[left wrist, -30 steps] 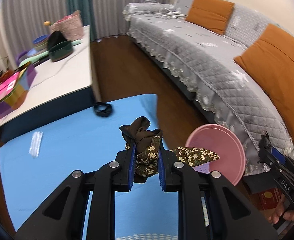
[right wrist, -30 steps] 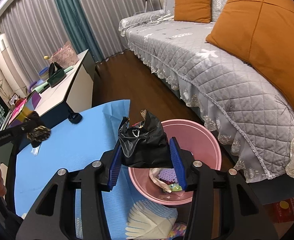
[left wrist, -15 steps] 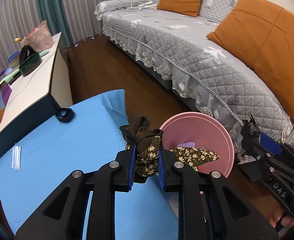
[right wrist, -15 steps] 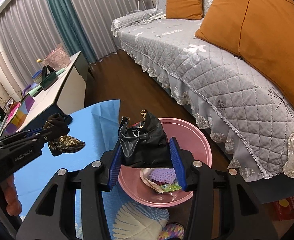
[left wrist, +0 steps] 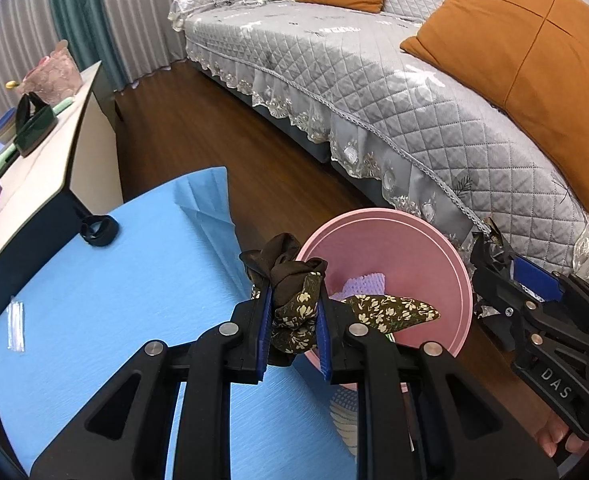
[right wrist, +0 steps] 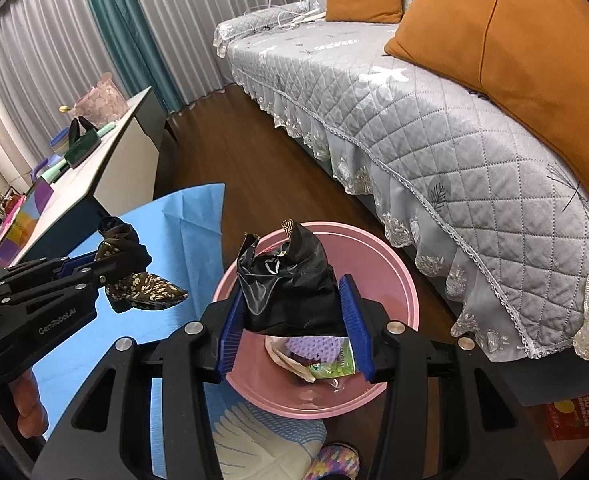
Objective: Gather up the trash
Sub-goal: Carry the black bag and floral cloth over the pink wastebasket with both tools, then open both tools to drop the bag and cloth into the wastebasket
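Note:
My left gripper (left wrist: 293, 310) is shut on a brown floral cloth (left wrist: 294, 304), held at the near left rim of the pink bin (left wrist: 434, 248). One end of the cloth (right wrist: 146, 286) hangs out to the right. My right gripper (right wrist: 294, 312) is shut on a crumpled black plastic bag (right wrist: 288, 280), held over the pink bin (right wrist: 398, 276). Inside the bin lie a purple mesh piece (right wrist: 314, 346) and a green wrapper (right wrist: 336, 364). The left gripper (right wrist: 94, 270) shows at the left of the right wrist view, the right gripper (left wrist: 490, 264) at the right of the left wrist view.
The blue table cover (left wrist: 114, 300) carries a black hair tie (left wrist: 99, 231) and a clear plastic strip (left wrist: 15, 325). A grey quilted sofa (left wrist: 394, 92) with orange cushions (left wrist: 534, 64) runs along the right. A white side table (left wrist: 42, 152) stands at the left. Gloves (right wrist: 262, 448) lie below the bin.
The left gripper has carried the floral cloth to the right, from over the blue cover to the bin's rim. The right gripper with the black bag has sunk a little over the bin.

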